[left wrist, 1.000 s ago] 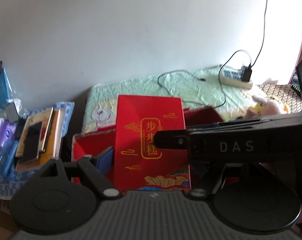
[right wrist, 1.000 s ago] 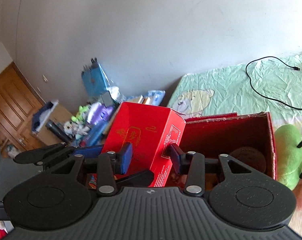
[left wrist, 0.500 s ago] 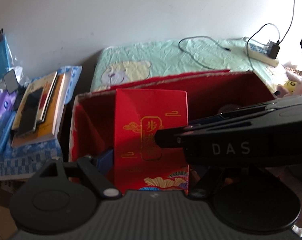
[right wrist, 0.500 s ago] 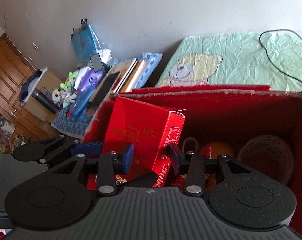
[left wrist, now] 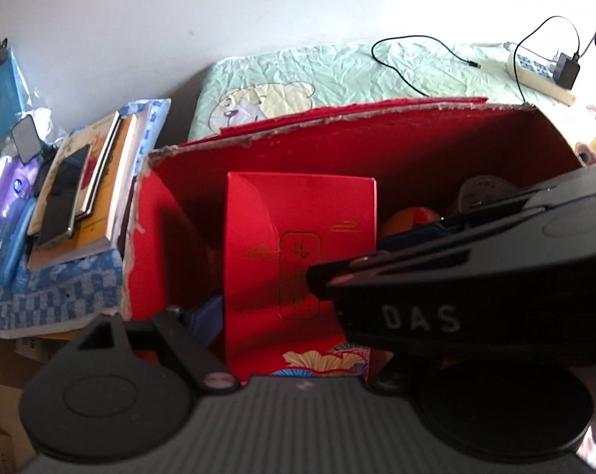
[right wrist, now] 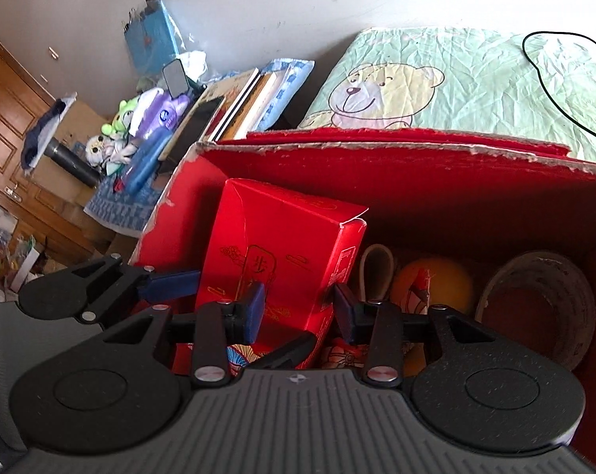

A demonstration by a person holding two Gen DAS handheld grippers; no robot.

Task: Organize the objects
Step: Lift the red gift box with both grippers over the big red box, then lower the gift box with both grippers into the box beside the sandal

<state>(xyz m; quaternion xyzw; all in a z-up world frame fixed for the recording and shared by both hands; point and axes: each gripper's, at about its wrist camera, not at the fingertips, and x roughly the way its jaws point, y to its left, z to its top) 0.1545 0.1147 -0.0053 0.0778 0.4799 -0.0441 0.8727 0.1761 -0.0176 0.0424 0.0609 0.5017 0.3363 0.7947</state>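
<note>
Standing upright inside the large red carton (right wrist: pixel 396 150), at its left end, was the red gift box (right wrist: pixel 282 252); the right gripper (right wrist: pixel 298 308) was clamped on the box's lower part, 1 blue pad (right wrist: pixel 252 310) on the front face and 1 on the side face; the left gripper (left wrist: pixel 290 316) held the same box from the other side, though its right finger was hidden behind the right gripper's body, so its closure could not be told; an orange ball (right wrist: pixel 432 280) and a round tin (right wrist: pixel 535 308) lay to the box's right; books (left wrist: pixel 81 193) were stacked beside the carton; the bed (right wrist: pixel 475 75) lay behind.
</note>
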